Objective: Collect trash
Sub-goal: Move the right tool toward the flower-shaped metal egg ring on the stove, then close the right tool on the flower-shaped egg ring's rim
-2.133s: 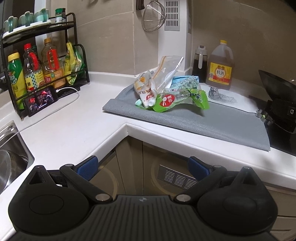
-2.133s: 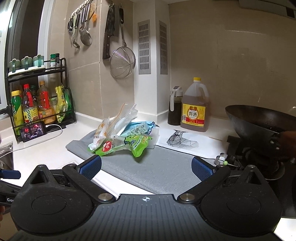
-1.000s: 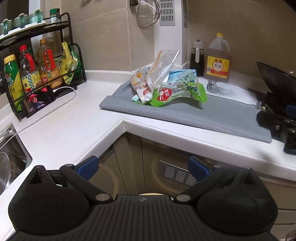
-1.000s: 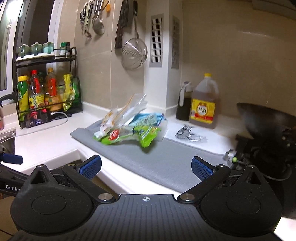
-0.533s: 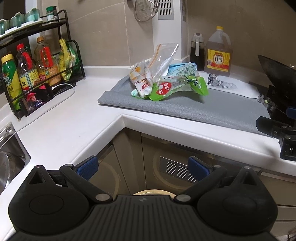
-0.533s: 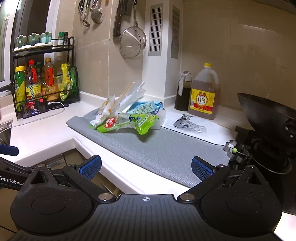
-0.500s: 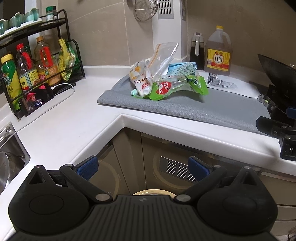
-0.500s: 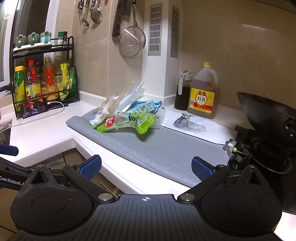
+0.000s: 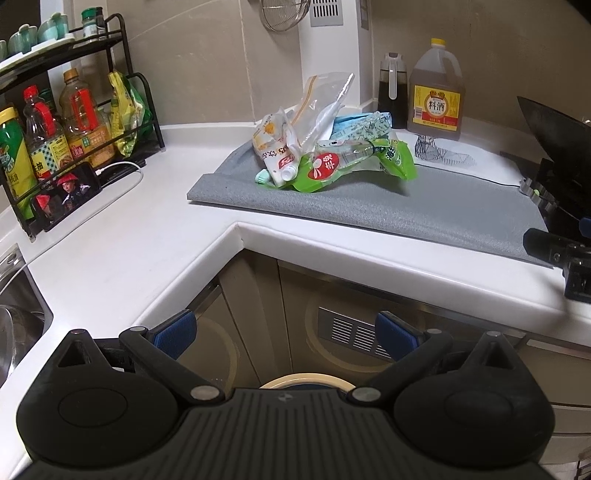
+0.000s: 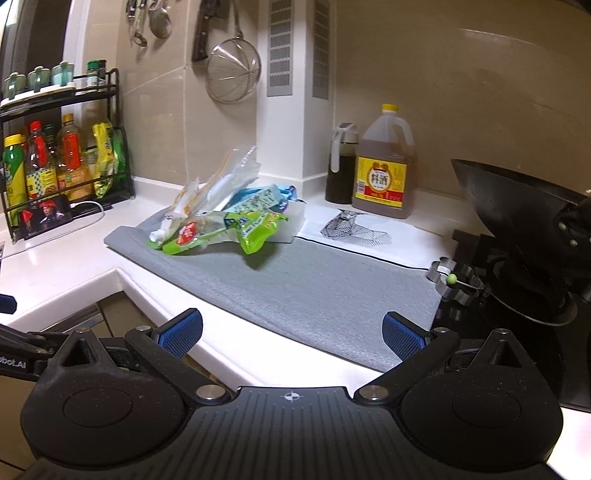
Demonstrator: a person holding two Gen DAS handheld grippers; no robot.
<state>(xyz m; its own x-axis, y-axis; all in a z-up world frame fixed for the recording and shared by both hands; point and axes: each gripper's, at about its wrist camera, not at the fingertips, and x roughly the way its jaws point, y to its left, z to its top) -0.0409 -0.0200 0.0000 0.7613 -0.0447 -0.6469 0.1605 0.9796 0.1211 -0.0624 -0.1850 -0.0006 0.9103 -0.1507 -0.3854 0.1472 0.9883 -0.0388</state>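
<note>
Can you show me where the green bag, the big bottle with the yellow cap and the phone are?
green bag (image 9: 325, 168), left wrist view, red logo.
big bottle (image 10: 384, 184), right wrist view, yellow label.
phone (image 9: 68, 195), left wrist view, lit screen.

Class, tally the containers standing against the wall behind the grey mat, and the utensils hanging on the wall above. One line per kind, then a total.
Large jug with yellow cap: 1
Dark dispenser bottle with white handle: 1
Wire strainer: 1
Cleaver: 1
Ladle: 1
Total: 5
</note>
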